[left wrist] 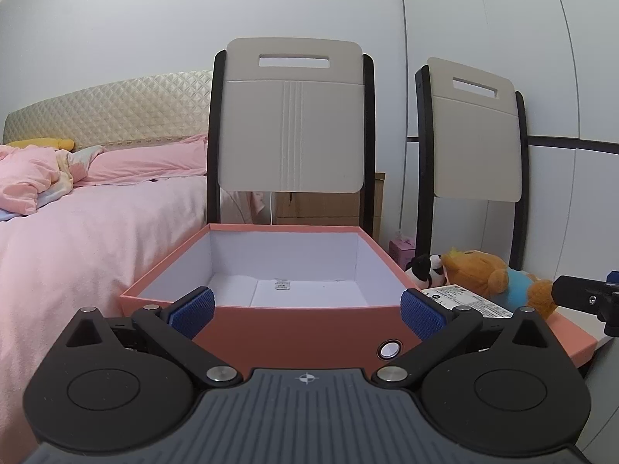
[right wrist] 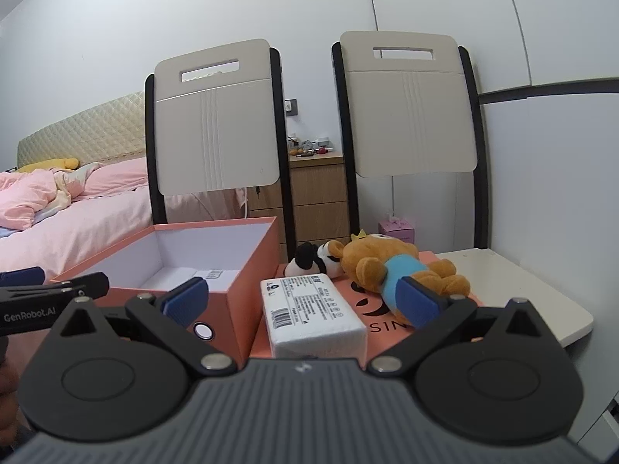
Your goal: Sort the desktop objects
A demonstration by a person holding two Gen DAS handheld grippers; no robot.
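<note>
Right claw (right wrist: 303, 298) gapes; white packet (right wrist: 313, 315) between.

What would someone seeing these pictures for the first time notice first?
Probably the open orange box, white inside and nearly empty, straight ahead of the open left gripper. To its right, on the flat orange lid, lie an orange teddy bear in a blue shirt, a small black-and-white plush and a white packet with a barcode, before the open right gripper. Two chair backs rise behind.
</note>
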